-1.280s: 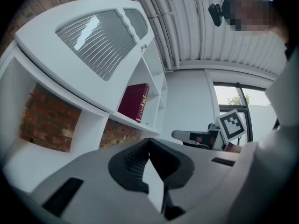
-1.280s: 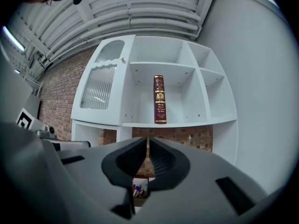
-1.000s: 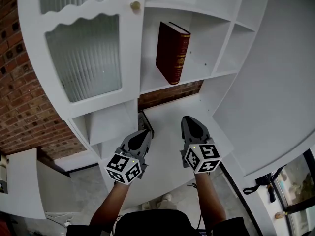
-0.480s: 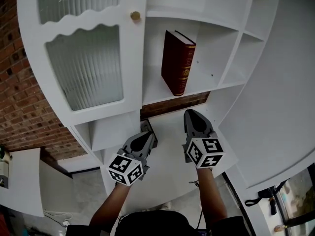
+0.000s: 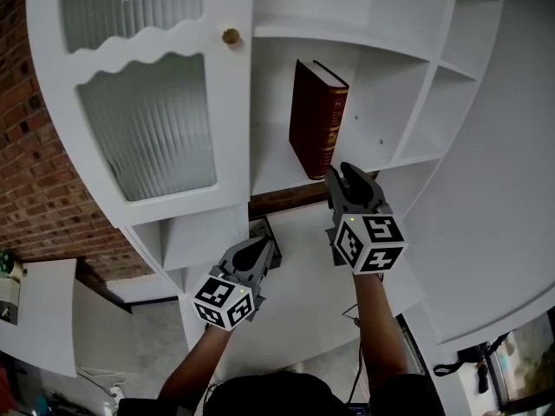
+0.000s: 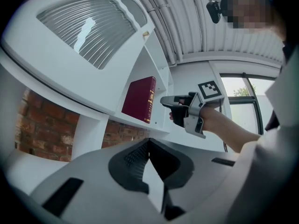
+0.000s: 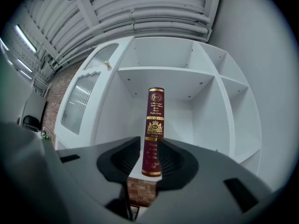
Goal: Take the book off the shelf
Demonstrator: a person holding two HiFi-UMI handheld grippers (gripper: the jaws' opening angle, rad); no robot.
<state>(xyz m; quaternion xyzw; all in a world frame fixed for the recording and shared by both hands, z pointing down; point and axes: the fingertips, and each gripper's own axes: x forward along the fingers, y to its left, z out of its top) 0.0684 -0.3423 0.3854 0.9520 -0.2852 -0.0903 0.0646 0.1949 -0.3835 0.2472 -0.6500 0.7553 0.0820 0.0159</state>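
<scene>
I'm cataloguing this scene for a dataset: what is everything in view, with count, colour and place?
book: one, dark red with gold lettering, upright in an open shelf compartment.
shelf unit: one, white, open compartments, fills most of the head view.
cabinet door: one, white frame with ribbed glass, left of the book.
knob: one, brass, on the door's edge.
brick wall: one, red-brown, left of the unit.
left gripper: one, grey, jaws together, empty, below the shelf.
right gripper: one, grey, jaws opening, book's spine lined up between them, not gripped.
forearms: two, bare, bottom of the head view.
</scene>
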